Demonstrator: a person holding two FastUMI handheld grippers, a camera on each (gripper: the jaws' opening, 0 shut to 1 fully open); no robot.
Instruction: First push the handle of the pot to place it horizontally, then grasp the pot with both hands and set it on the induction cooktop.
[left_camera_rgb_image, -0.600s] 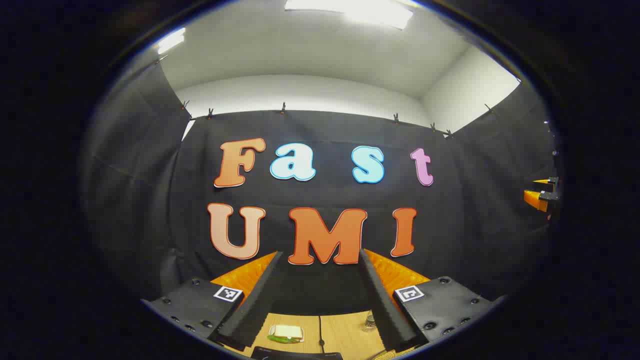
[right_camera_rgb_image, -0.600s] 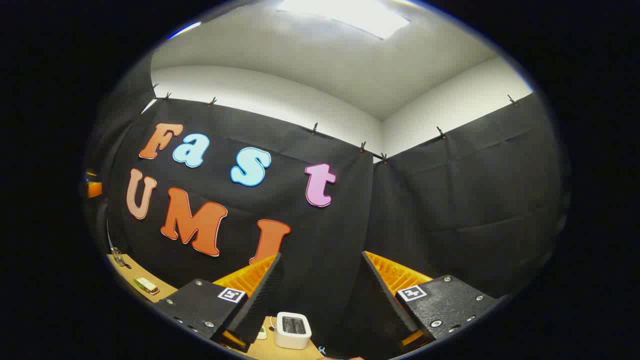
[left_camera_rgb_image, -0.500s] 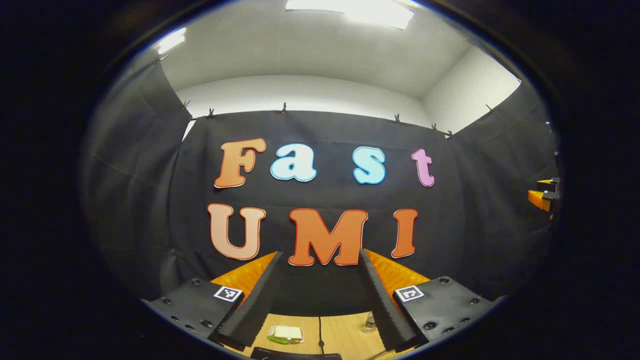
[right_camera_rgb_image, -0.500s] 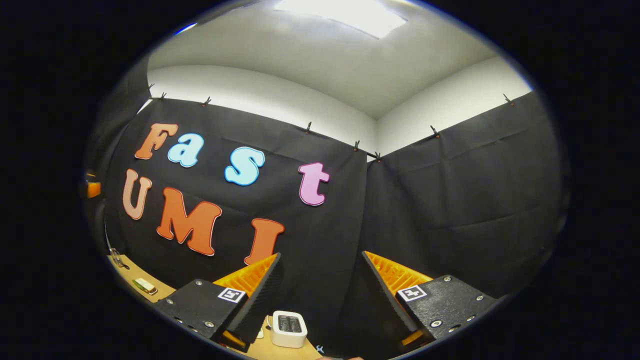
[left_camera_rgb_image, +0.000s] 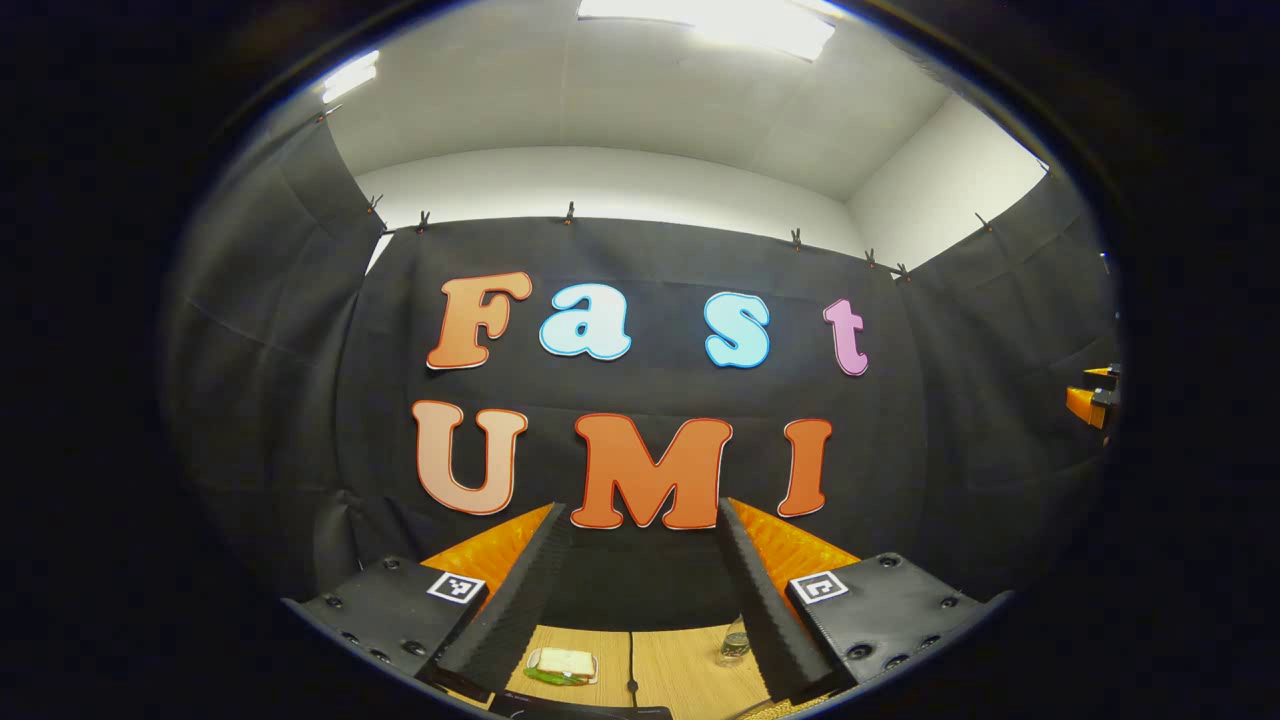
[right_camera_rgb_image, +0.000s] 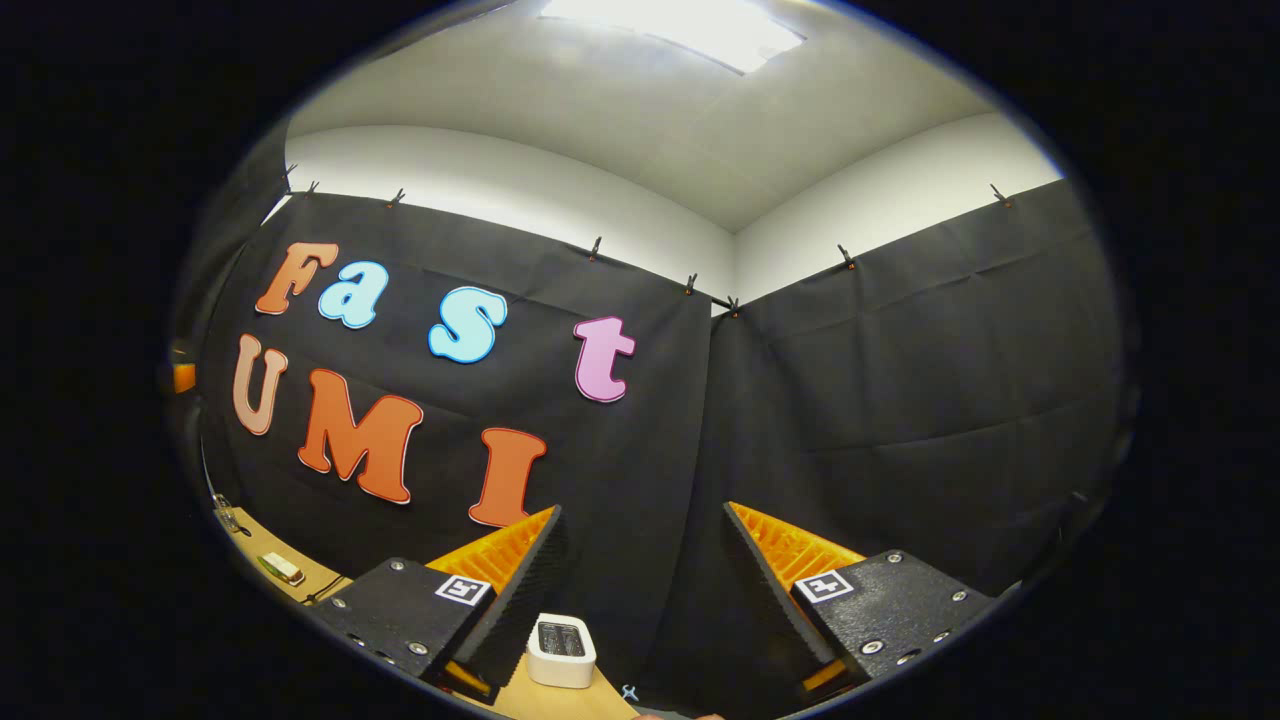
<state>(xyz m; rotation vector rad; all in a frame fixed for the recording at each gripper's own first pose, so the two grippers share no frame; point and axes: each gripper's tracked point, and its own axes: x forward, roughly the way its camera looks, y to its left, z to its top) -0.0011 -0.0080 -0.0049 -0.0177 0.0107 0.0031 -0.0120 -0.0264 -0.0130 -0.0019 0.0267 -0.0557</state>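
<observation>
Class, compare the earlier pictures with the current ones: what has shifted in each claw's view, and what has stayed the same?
In the right gripper view, the white toaster and the wall have slid left, so the right claw has swung slightly rightward. In the left gripper view, slightly more of the wooden table shows, so the left claw has tipped a little downward. Both claws stayed open and empty; the sandwich has not moved.

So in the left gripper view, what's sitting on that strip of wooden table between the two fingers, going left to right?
Left finger → sandwich on a small plate → thin dark cable → small clear glass jar → right finger, all on the wooden table.
</observation>
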